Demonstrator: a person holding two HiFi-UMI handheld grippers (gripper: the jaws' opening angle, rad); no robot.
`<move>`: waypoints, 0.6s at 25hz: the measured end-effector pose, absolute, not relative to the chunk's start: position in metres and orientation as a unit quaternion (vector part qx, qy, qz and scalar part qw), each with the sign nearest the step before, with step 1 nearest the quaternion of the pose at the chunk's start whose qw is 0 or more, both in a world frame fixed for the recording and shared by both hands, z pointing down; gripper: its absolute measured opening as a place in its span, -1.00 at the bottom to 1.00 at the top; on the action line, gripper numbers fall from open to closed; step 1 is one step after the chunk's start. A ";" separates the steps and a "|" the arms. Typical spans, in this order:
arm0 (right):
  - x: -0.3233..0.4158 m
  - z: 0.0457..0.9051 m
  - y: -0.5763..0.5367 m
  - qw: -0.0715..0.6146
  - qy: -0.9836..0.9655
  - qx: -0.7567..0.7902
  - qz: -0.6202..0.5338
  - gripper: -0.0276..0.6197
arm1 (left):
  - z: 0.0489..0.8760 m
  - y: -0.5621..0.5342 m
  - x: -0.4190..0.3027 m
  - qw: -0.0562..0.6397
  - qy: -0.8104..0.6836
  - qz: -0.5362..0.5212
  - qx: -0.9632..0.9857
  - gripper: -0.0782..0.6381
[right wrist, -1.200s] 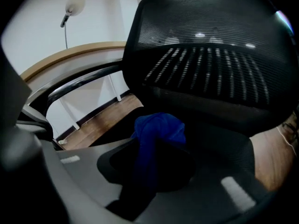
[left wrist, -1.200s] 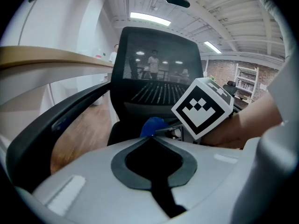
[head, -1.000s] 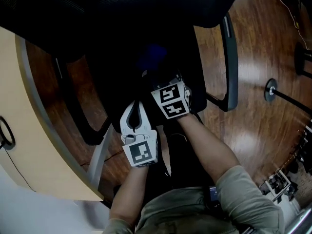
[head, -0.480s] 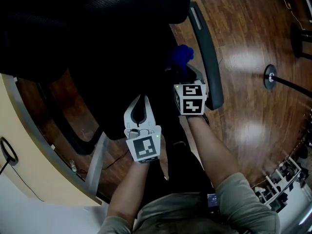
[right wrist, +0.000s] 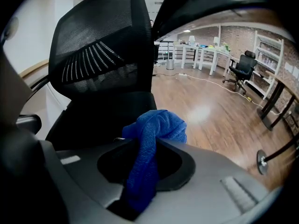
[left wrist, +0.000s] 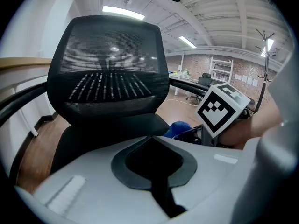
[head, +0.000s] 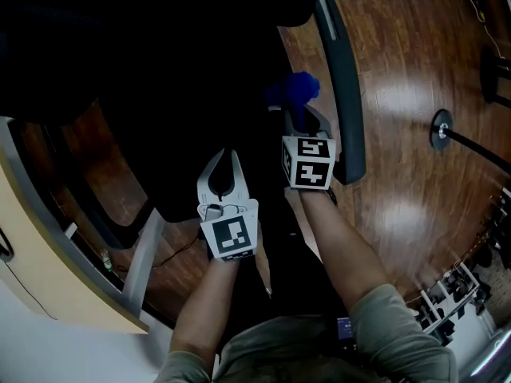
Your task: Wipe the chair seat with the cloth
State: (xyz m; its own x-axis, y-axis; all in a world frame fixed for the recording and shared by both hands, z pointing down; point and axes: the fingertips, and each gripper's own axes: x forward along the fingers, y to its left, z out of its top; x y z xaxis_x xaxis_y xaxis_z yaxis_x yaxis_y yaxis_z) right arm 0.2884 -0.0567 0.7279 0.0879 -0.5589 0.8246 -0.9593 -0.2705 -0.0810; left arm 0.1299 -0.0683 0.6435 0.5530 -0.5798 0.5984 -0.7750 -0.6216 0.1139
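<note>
The right gripper (head: 295, 116) has its fingers clamped on the blue cloth (right wrist: 156, 125). The cloth bunches out past the fingertips and trails back through the gap between them. The bundle hangs over the right side of the black chair seat (head: 200, 126), close to the armrest (head: 345, 78); I can't tell whether it touches the seat. The left gripper (head: 226, 155) hovers just beside it near the seat's front edge, fingers closed on nothing. Open wooden floor (head: 415, 150) lies beyond the armrest, and a pale desk (head: 40, 270) crowds the chair's left side.
</note>
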 end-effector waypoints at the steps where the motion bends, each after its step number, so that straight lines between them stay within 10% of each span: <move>1: 0.289 0.726 -0.058 0.255 -0.548 0.694 0.391 -0.65 | 0.642 -0.070 0.127 0.189 -0.400 0.261 0.858 -0.77; 15: 0.086 0.657 -0.127 0.257 -0.741 0.561 0.264 -0.65 | 0.622 -0.085 -0.043 0.203 -0.528 0.263 0.781 -0.77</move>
State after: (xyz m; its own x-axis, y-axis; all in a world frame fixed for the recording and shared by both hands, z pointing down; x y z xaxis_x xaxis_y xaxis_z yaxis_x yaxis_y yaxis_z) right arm 0.0865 -0.1274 0.6574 -0.2380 -0.6956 0.6778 -0.9676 0.2307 -0.1031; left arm -0.0426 -0.0852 0.6219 0.3035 -0.7180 0.6264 -0.9322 -0.3597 0.0395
